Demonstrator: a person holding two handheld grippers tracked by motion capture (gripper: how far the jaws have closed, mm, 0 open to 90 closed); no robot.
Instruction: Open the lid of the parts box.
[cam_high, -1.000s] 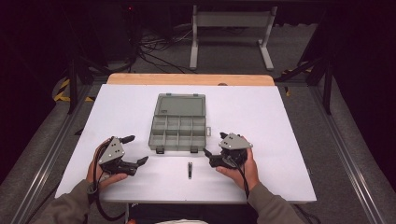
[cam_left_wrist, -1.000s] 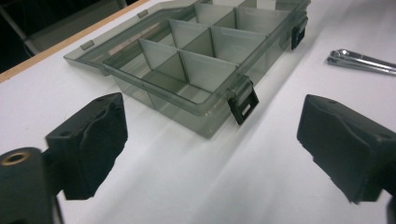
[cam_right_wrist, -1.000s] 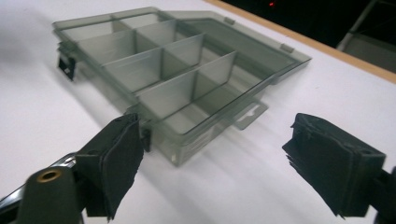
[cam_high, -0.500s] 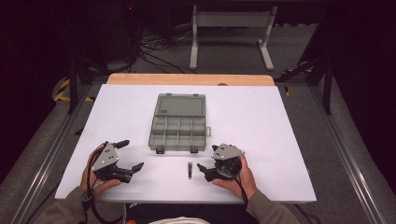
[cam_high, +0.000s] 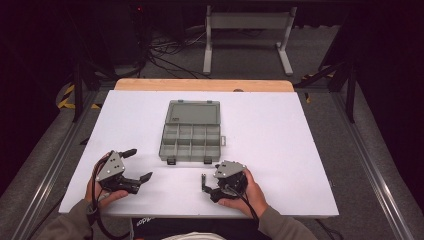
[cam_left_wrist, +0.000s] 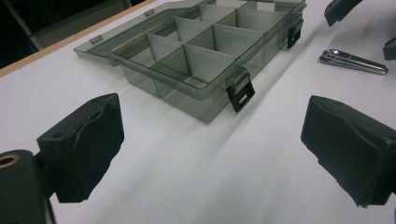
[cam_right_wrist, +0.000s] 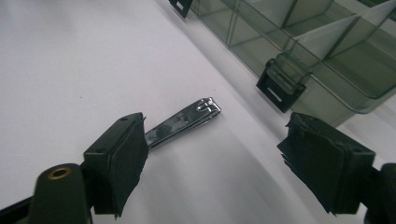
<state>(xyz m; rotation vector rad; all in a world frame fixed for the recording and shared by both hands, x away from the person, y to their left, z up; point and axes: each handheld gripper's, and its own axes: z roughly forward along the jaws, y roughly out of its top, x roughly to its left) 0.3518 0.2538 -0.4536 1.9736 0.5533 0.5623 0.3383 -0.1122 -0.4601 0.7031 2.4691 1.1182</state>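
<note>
I have the right gripper (cam_high: 209, 188) low over the white worktop (cam_high: 280, 140), its jaws apart with nothing clamped; they have just been closing a little, and the nail clipper (cam_right_wrist: 183, 122) sits partly behind one pad rather than squarely between the two. The clipper lies flat just in front of the open compartment box (cam_high: 190, 138), near its front latches and apart from them. Its long axis runs away from me toward the box, roughly along my reach. My right hand is clearly the nearer. The left gripper (cam_high: 136, 166) rests well apart, jaws wide and empty.
</note>
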